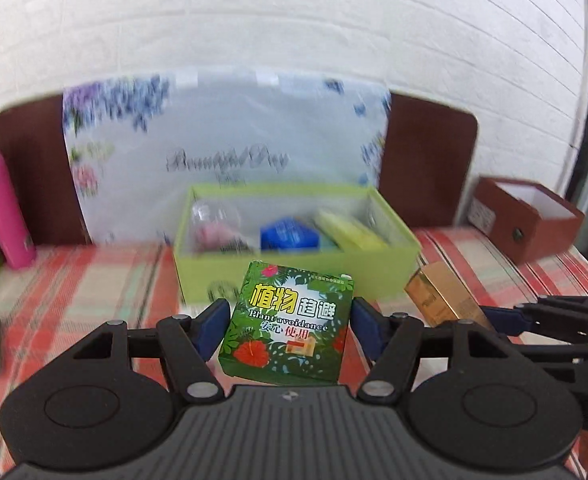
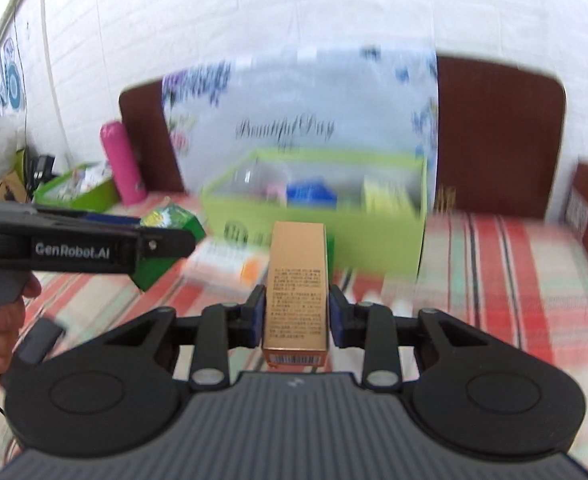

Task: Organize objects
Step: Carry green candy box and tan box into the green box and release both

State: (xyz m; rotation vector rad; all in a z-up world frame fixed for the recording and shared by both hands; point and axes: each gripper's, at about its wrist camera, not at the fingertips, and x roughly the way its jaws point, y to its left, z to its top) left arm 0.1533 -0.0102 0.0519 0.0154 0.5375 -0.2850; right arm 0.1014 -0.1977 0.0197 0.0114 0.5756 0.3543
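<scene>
Left gripper (image 1: 289,320): its blue pads press on both sides of the green leafy box (image 1: 287,326), holding it clear of the bed.
Right gripper (image 2: 297,312): narrow, clamped on the gold carton (image 2: 297,292), which stands out forward between the fingers.
Green leafy box: printed face towards the left camera, a little tilted; in the right view it shows at the left, behind the other gripper's arm.
Gold carton: its long axis runs along the line of the fingers, barcode end nearest the camera, far end aimed at the tray.
Lime-green tray (image 1: 394,264): open-topped, straight ahead of both grippers and lower, on the striped bedcover (image 1: 93,280); a blue item (image 1: 289,234), a yellow pack (image 1: 350,232) and something clear and pink already lie in it.
Relation that matters: the tray lies forward of each held box; its front wall is between them and the free space inside, so each box likely has to pass over that wall.
Nearer hand: cannot tell; both look about equally close.
Surroundings: pink bottle (image 1: 1,208) at the left, brown box (image 1: 530,220) at the right, a floral panel behind the tray.
</scene>
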